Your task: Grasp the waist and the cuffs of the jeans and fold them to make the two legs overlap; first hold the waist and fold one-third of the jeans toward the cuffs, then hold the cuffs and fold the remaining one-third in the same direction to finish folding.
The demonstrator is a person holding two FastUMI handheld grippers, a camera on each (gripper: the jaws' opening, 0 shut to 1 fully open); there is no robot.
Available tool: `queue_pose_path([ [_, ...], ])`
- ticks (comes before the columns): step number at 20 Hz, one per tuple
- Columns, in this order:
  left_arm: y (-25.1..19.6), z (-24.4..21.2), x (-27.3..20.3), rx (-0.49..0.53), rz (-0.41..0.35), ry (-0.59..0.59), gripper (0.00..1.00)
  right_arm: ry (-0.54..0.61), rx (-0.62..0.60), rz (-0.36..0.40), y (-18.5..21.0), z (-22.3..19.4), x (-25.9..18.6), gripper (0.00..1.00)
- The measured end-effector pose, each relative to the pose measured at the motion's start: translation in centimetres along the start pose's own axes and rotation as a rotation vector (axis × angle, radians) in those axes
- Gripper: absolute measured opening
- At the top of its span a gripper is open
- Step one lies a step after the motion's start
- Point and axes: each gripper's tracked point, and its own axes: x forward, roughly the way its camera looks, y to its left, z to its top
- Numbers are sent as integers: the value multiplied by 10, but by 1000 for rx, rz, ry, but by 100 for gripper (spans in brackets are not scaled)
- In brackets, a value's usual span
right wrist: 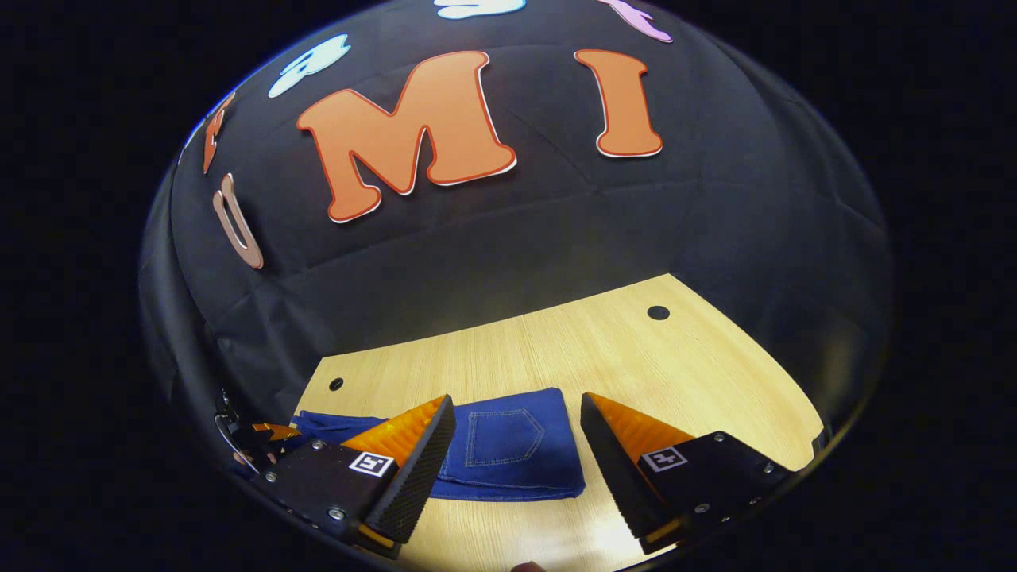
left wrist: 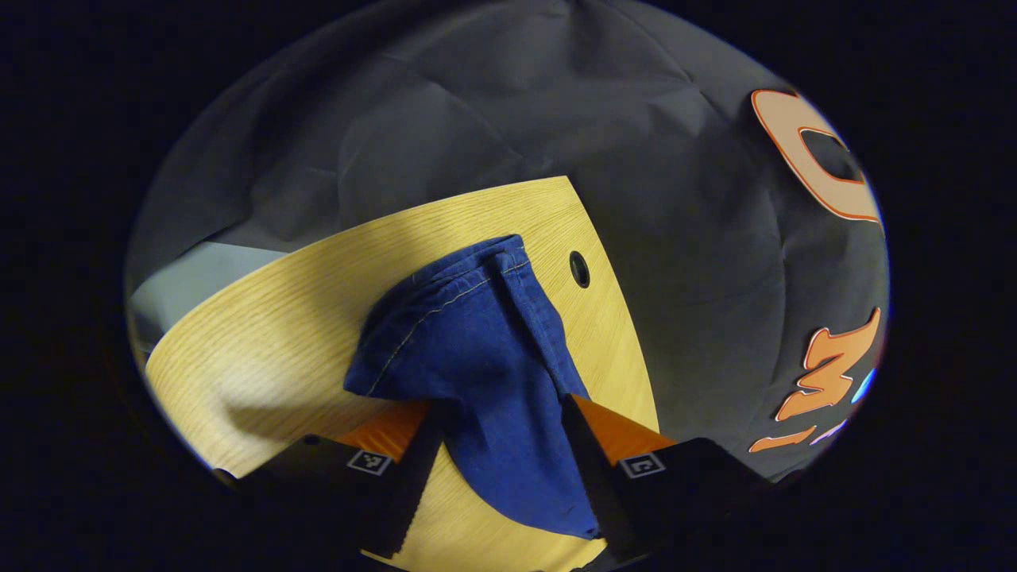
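Denim first: the jeans point(right wrist: 508, 453) lie flat on the wooden table point(right wrist: 683, 365) just ahead of the right gripper point(right wrist: 516, 457), a back pocket facing up between its fingers. That gripper is spread wide and holds nothing, hovering above the waist end. In the left gripper view, the left gripper point(left wrist: 500, 469) has a bunched, hemmed end of the jeans point(left wrist: 477, 349) draped between its fingers; whether both fingers truly pinch the cloth I cannot tell. By my reading, the cuff-side fold is in hand. To do it well, carry the lifted end low and level toward the pocket side, and lay edges square. Black cloth walls the booth beyond the table. Small round holes point(right wrist: 658, 312) mark the tabletop's far corners.
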Motion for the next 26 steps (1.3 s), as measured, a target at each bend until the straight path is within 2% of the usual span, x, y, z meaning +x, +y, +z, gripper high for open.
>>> queue_pose_path([
  [2,12,0,7,-9,25,1,71,-3,8,-2,-3,2,-2,98],
  [4,24,0,1,-49,64,-14,25,-4,5,0,-6,2,-3,98],
  [5,16,1,5,-49,40,-13,2,-3,3,-1,-8,1,-5,98],
  [6,20,-7,-11,-45,55,-36,11,-1,4,5,-7,1,-6,98],
  [7,13,-1,-13,-47,34,-42,11,0,7,6,-8,0,-7,98],
  [8,5,3,-13,-28,14,-63,4,-2,10,15,-9,1,-8,98],
  [10,-14,3,-28,12,-23,-96,4,-4,16,24,-10,2,-8,98],
  [17,-81,-3,-78,229,-80,-184,3,-34,45,71,-14,16,-14,98],
  [21,-134,-18,-106,355,-129,-212,1,-40,47,90,-24,21,-17,98],
  [22,-150,-24,-114,380,-148,-217,4,-41,43,99,-25,22,-18,98],
  [23,-165,-30,-120,408,-168,-217,1,-44,36,102,-27,23,-19,98],
  [26,-208,-55,-131,497,-217,-224,4,-57,14,113,-32,28,-20,98],
])
